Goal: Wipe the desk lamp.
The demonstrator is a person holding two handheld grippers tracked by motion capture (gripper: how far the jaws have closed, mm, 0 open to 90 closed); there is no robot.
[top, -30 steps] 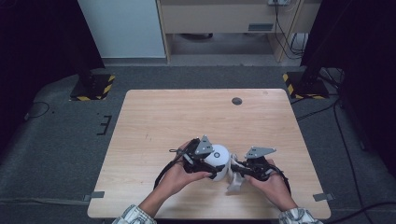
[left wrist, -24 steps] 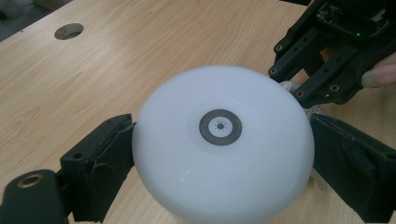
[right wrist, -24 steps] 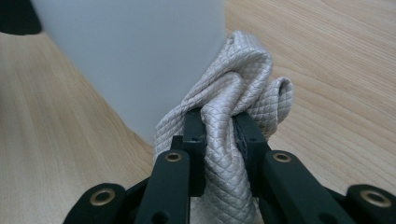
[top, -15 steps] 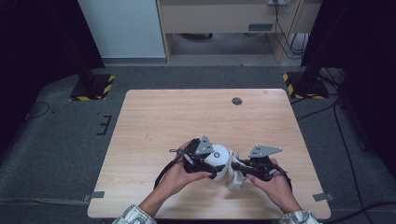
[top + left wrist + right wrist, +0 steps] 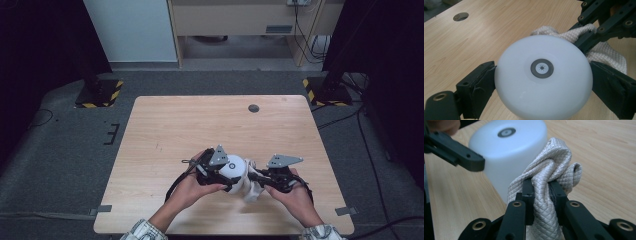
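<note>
Wood-grain table bears smooth round cup, quilted cloth.

Smooth, matt white plastic bowl; quilted, rough cloth; pale wood-grain bench; matt black claws.

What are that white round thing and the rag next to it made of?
The white cup looks like matte, slightly translucent plastic: smooth, softly glowing, with a moulded ring mark on its base. The cloth looks woven, likely microfibre or cotton: quilted diamond texture, soft folds.
</note>
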